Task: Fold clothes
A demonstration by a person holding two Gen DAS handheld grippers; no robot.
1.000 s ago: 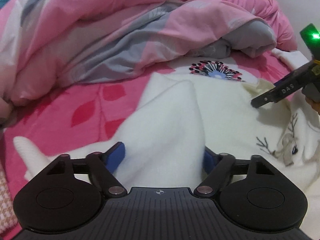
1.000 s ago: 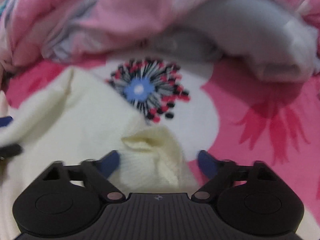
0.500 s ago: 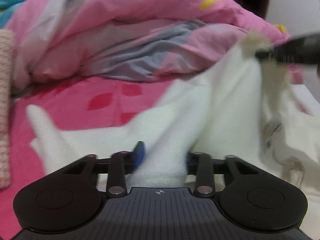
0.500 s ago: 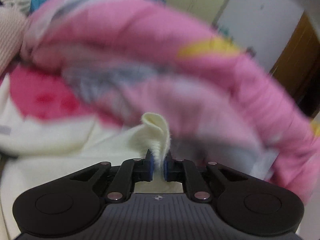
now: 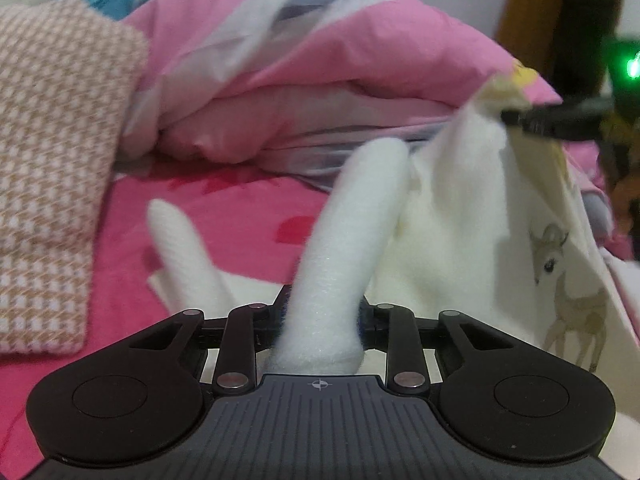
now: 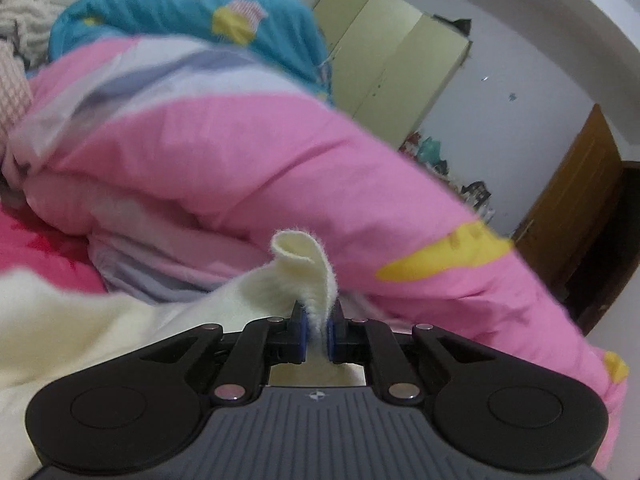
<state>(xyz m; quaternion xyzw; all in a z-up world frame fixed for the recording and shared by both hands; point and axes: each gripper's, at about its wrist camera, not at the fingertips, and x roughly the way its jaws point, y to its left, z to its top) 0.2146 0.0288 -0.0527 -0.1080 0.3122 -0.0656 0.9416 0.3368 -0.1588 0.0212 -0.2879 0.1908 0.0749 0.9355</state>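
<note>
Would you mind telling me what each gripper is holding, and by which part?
Both hold the cream fleece garment: the left gripper clamps a thick rolled fold, the right gripper pinches a curled edge.

A heaped pink quilt (image 5: 320, 80) walled off the far side of the bed, close behind the lifted white garment (image 5: 452, 208). To the left a checked folded cloth (image 5: 52, 168) blocked that edge. Between them a strip of pink sheet (image 5: 248, 220) lay bare, crossed only by a white sleeve (image 5: 180, 248). Above the quilt (image 6: 224, 152) the air looked open toward a cupboard (image 6: 400, 68), though blurred
</note>
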